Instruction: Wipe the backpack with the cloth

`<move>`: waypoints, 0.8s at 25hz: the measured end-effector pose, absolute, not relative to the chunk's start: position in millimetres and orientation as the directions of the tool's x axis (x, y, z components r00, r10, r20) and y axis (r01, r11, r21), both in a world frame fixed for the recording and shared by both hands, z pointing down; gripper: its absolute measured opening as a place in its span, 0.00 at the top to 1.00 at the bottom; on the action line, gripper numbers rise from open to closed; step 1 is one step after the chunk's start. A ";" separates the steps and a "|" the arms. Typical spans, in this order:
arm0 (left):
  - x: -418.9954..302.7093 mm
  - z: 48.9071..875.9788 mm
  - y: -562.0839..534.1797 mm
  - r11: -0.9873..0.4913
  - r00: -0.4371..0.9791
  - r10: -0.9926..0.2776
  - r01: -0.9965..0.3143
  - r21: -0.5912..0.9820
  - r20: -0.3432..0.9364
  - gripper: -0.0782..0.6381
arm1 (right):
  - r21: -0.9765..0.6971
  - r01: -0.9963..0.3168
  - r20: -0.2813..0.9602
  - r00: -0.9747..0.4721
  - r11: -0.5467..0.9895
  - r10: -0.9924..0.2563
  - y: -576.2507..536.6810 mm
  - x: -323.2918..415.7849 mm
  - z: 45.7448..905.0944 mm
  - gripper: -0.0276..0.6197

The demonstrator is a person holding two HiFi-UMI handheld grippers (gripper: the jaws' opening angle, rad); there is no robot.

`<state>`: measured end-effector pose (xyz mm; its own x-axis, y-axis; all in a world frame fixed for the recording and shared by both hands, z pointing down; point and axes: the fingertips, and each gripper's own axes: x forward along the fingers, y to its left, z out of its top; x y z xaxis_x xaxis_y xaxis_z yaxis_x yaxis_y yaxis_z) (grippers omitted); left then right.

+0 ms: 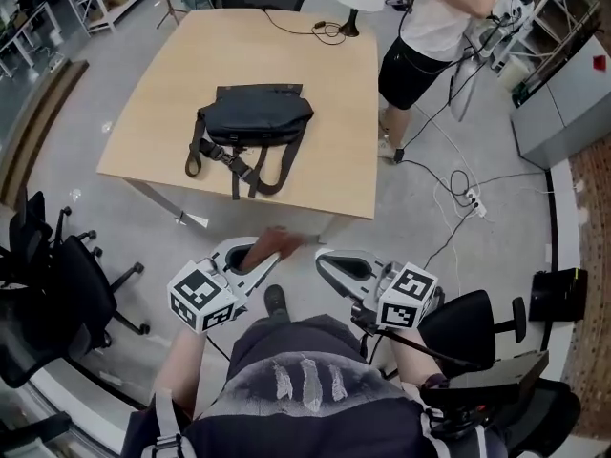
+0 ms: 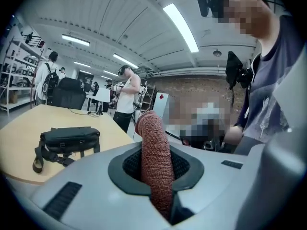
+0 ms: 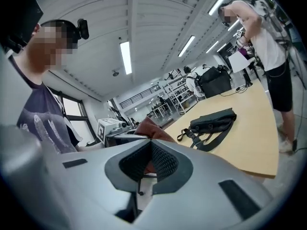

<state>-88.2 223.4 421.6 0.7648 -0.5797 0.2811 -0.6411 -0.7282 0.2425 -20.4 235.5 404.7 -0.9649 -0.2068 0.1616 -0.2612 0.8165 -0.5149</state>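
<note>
Backpack (image 1: 258, 113) is seen lying flat near the middle of the bench (image 1: 320, 70), its straps spread toward the near edge, with bare wood left on every side and the widest room on the far side. In the head view the cloth (image 1: 275, 244) is only a reddish blur at the left hand-held gripper (image 1: 260, 256), but in the left gripper view it is shown clamped between the jaws as an upright roll. The right hand-held gripper (image 1: 329, 259) is closed on nothing, and both are held over the floor, apart from the near bench edge.
</note>
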 end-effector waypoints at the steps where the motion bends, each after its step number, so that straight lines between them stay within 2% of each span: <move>1: -99.7 427.8 215.2 -0.725 0.764 -0.574 -0.642 0.249 0.294 0.81 | -0.500 -0.272 0.177 -0.962 0.822 -0.210 228.2 -29.5 405.2 0.95; 5: -135.9 435.3 180.3 -0.704 0.764 -0.582 -0.645 0.297 0.279 0.81 | -0.486 -0.288 0.218 -0.954 0.825 -0.205 204.1 -54.4 412.5 0.95; 10: -138.1 428.0 110.9 -0.692 0.772 -0.596 -0.634 0.344 0.223 0.81 | -0.511 -0.315 0.279 -0.941 0.800 -0.192 157.4 -61.5 435.1 0.95; 13: -125.6 425.3 58.0 -0.684 0.770 -0.590 -0.636 0.356 0.244 0.81 | -0.523 -0.290 0.266 -0.949 0.801 -0.170 119.8 -65.6 441.1 0.95; 16: -108.8 428.8 0.6 -0.648 0.777 -0.564 -0.626 0.433 0.280 0.81 | -0.512 -0.251 0.255 -0.958 0.821 -0.133 74.2 -67.4 443.1 0.95; 20: -100.4 440.4 -79.7 -0.560 0.726 -0.603 -0.680 0.473 0.330 0.81 | -0.416 -0.188 0.284 -0.956 0.890 -0.069 9.8 -61.6 444.2 0.95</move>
